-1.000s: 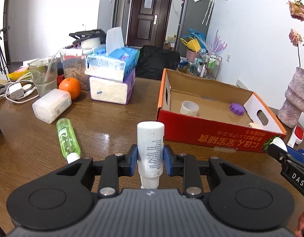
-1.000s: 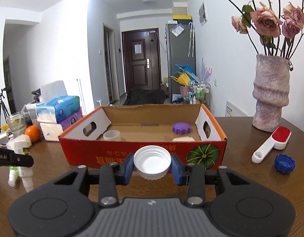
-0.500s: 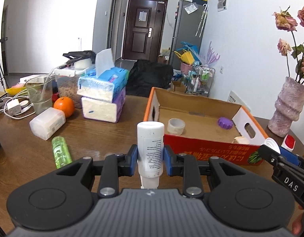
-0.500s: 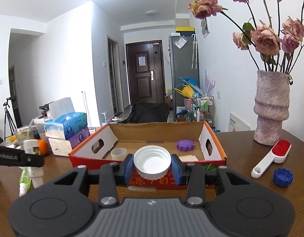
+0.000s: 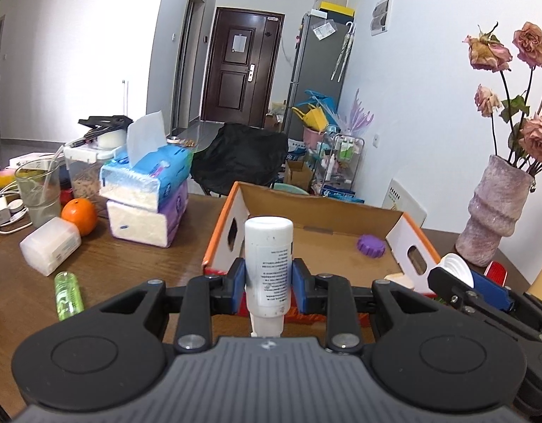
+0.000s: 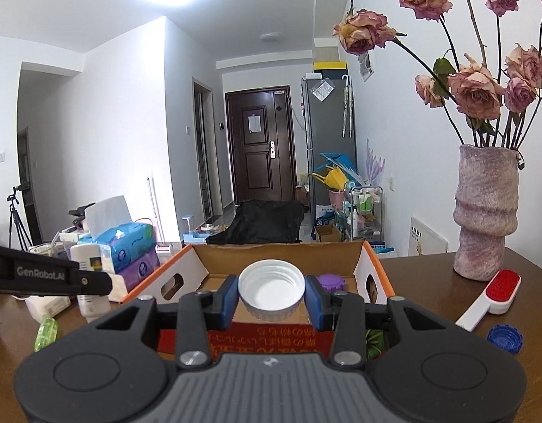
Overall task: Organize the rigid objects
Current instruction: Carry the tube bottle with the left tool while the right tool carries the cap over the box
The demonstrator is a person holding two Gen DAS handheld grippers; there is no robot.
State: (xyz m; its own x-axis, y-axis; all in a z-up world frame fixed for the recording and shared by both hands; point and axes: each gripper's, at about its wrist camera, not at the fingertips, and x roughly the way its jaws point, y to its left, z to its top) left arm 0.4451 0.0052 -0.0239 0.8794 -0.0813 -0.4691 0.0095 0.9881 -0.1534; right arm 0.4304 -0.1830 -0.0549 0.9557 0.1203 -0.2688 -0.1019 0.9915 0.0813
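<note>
My left gripper (image 5: pixel 268 278) is shut on a white bottle (image 5: pixel 268 264), held cap-down in front of the red and orange cardboard box (image 5: pixel 221 232). My right gripper (image 6: pixel 271 296) is shut on a white lid (image 6: pixel 271 287), open side toward the camera, just before the same box (image 6: pixel 371 271). A purple cap (image 5: pixel 370 245) lies on the box floor, also seen as the purple cap (image 6: pixel 329 282) in the right wrist view. In the left wrist view the right gripper (image 5: pixel 457 278) with the white lid (image 5: pixel 456 268) shows at the right. A green bottle (image 5: pixel 68 296) lies on the table at the left.
Stacked tissue packs (image 5: pixel 147 197), an orange (image 5: pixel 79 215), a white plastic container (image 5: pixel 50 245) and a glass (image 5: pixel 38 190) crowd the table's left. A pink vase (image 6: pixel 486 211) of dried roses, a red-and-white lint brush (image 6: pixel 489 294) and a blue cap (image 6: pixel 504 338) sit at the right.
Both grippers have risen with their loads, and the left one has come closer to the box. The box now sits lower in both views.
</note>
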